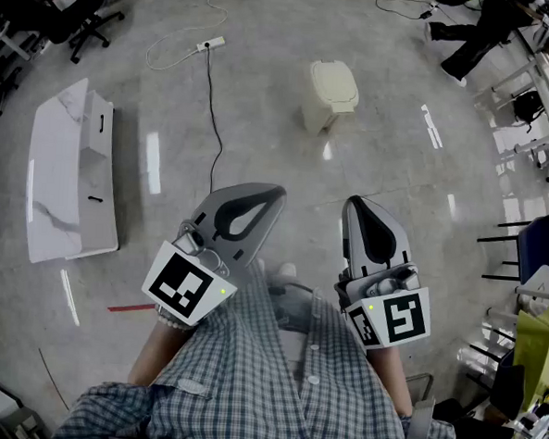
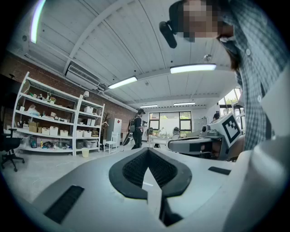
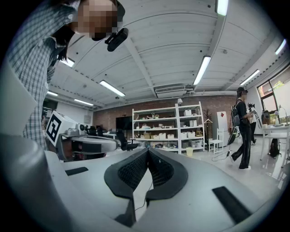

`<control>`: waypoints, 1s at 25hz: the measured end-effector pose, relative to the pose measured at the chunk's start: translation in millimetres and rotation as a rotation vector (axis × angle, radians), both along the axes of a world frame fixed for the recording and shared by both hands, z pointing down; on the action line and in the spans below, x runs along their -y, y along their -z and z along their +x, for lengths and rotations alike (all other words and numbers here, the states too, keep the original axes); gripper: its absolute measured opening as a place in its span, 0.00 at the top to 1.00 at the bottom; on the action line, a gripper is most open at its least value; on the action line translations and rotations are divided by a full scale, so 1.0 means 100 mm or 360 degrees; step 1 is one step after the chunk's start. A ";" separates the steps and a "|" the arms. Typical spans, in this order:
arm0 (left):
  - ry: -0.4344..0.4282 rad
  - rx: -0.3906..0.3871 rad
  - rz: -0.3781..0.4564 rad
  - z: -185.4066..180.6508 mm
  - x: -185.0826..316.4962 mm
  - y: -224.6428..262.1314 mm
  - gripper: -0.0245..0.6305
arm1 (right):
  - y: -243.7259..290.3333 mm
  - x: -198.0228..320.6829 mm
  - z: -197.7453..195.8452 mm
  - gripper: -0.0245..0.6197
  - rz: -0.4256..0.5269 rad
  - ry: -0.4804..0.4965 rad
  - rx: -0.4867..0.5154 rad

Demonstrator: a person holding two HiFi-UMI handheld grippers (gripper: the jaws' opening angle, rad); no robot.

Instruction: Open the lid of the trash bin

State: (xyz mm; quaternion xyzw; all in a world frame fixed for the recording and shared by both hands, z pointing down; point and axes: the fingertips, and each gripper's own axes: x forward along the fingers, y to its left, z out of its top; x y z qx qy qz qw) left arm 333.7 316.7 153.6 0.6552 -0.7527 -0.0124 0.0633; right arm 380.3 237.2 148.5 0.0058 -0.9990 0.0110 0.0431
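Slipping is worrying me: my grey left tool (image 1: 276,193) and right tool (image 1: 353,202) are pressing together, empty, well apart from the cream plastic trash bin (image 1: 329,97) on the floor (image 1: 398,175); closed tips could skid off its seemingly shut lid (image 1: 334,82).

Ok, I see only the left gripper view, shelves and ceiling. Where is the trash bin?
Observer: Head view shows the trash bin standing on the floor ahead, its lid closed.
Operator: Does the right gripper hold anything?
Observer: No, the right gripper has its jaws together, nothing between them.
Operator: Anything lying near the bin?
Observer: A black cable runs along the floor to the bin's left.
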 end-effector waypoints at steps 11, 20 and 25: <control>0.0009 -0.0009 0.0000 -0.06 -0.04 -0.01 0.96 | -0.02 0.03 -0.02 0.94 -0.0049 -0.0035 0.0000; 0.0030 0.0019 0.0018 -0.27 -0.19 0.00 0.96 | -0.04 -0.06 -0.08 0.94 -0.0031 -0.0066 -0.0018; 0.0001 0.0076 0.0090 -0.37 -0.21 0.06 0.96 | -0.06 -0.14 -0.10 0.94 -0.0001 -0.0093 -0.0032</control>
